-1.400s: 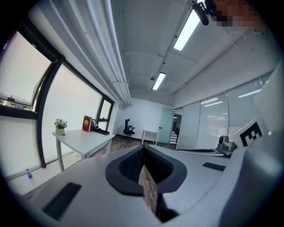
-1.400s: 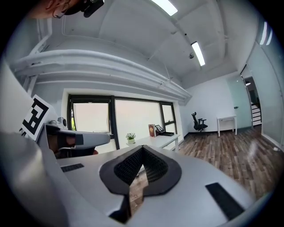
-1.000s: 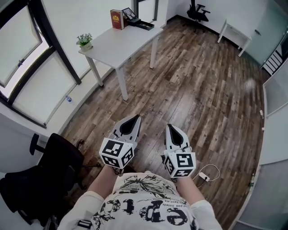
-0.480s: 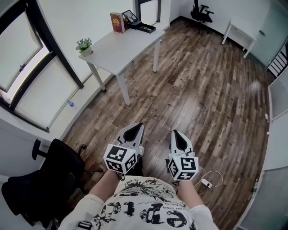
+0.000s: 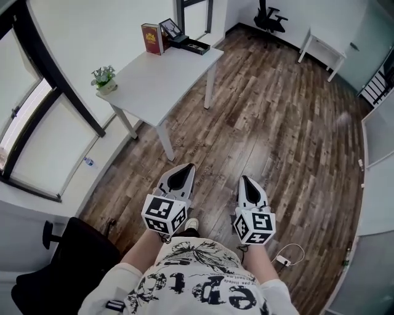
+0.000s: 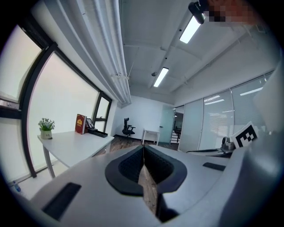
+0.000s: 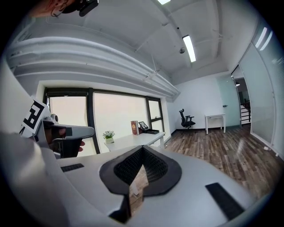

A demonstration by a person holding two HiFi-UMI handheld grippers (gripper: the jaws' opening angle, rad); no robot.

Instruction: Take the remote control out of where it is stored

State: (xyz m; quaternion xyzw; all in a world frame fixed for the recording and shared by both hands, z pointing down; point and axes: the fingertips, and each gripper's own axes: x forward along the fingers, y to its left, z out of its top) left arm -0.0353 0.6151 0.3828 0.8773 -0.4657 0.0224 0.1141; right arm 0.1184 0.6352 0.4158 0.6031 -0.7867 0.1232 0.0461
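Note:
No remote control shows in any view. A white table (image 5: 160, 71) stands ahead on the left, bearing a small potted plant (image 5: 103, 79), a red book (image 5: 149, 38), a picture frame (image 5: 169, 27) and a flat black tray (image 5: 198, 47). My left gripper (image 5: 183, 167) and right gripper (image 5: 245, 179) are side by side over the wooden floor, well short of the table. Both are shut and hold nothing. In the left gripper view the left gripper (image 6: 143, 148) points past the table (image 6: 75, 144). In the right gripper view the right gripper (image 7: 142, 149) points past the table (image 7: 133, 140) too.
A black office chair (image 5: 68, 258) stands at the lower left by the window wall. A second chair (image 5: 269, 17) and a small white desk (image 5: 320, 46) stand at the far end. A power strip (image 5: 283, 259) lies on the floor by my right side. Glass partitions line the right.
I have walked forward: the table has come nearer and the black chair has slid back at the lower left. Both grippers travelled with me and stayed shut.

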